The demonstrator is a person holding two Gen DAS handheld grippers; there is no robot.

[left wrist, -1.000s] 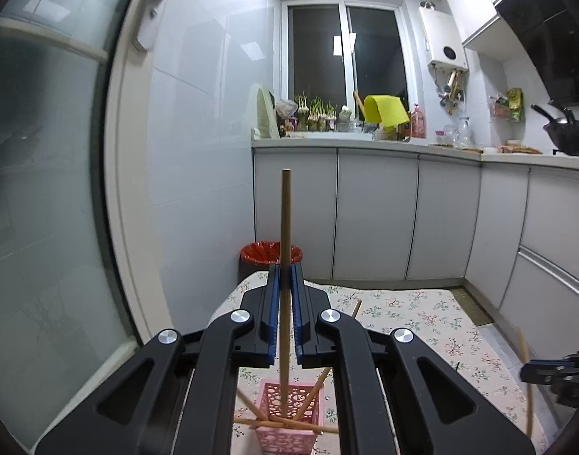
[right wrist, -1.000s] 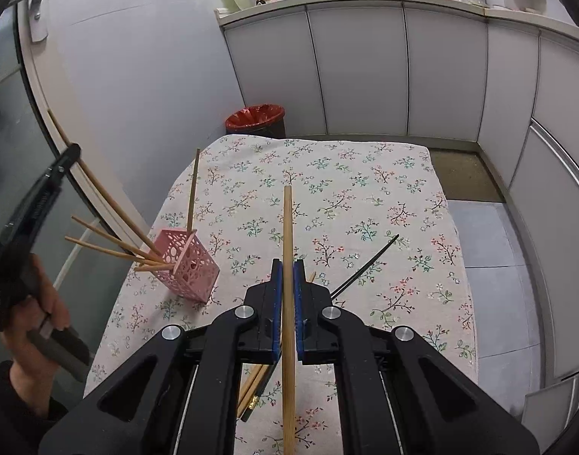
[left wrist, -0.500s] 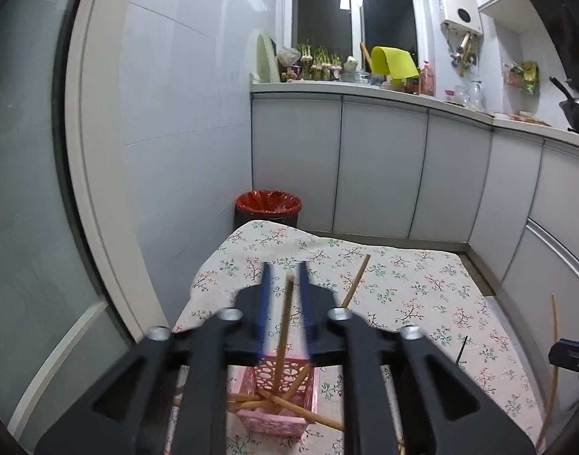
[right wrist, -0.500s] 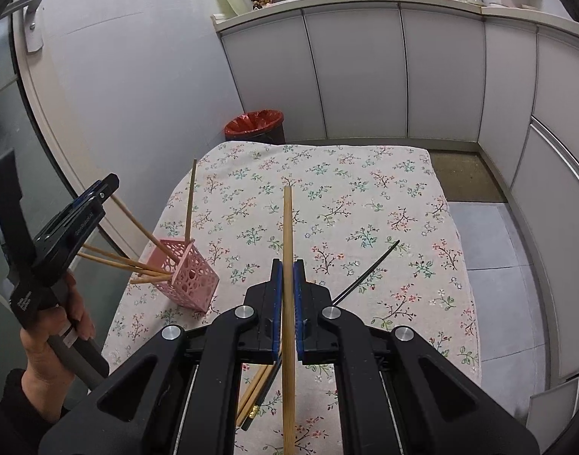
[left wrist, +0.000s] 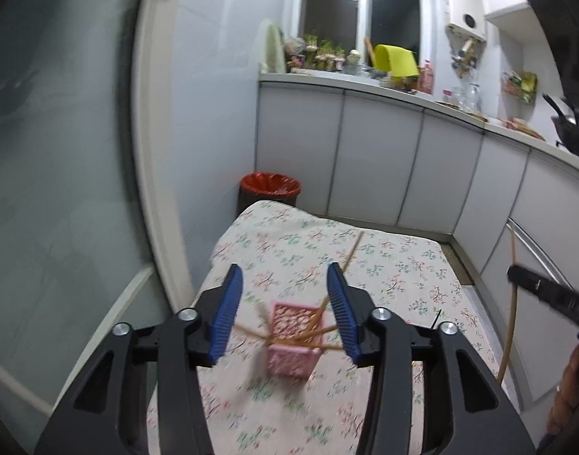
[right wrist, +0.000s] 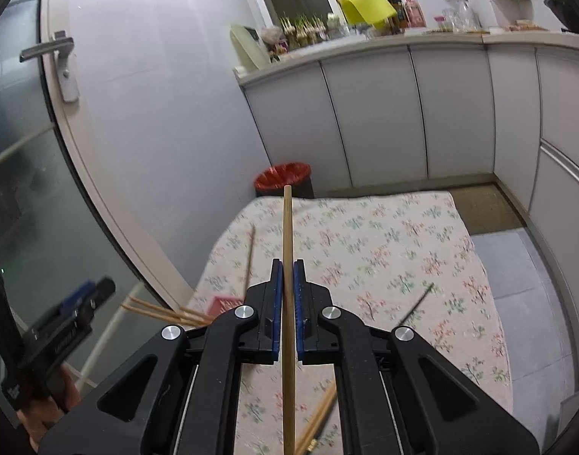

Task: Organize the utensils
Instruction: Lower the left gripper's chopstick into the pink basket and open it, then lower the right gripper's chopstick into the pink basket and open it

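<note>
We see the left gripper (left wrist: 285, 303) with its blue-padded jaws spread wide and nothing between them, poised above the small pink lattice plastic basket (left wrist: 294, 343) that stands on the floral-print tablecloth (left wrist: 384, 265). Several light wooden chopsticks (left wrist: 329, 295) already sit in that basket, leaning out at different angles — one long one tilts up and away toward the far side of the table, others stick out low to the left and right. The basket looks somewhat blurred in the left wrist view.

The right gripper (right wrist: 287, 295) has its jaws pressed together on a single long wooden chopstick (right wrist: 287, 235), which runs straight along the fingers and pokes out well beyond the tips. In the right wrist view we catch only the rim of the pink basket to the left of the fingers, with chopstick ends fanning out of it toward the left gripper's black body. More wooden chopsticks (right wrist: 319, 413) lie loose on the cloth below the right gripper, and a thin black stick (right wrist: 416, 303) lies on the cloth to the right.

Beyond the table's far end stands a red-lined waste bin (left wrist: 270, 185), set against the pale grey cabinets (left wrist: 376, 159).
</note>
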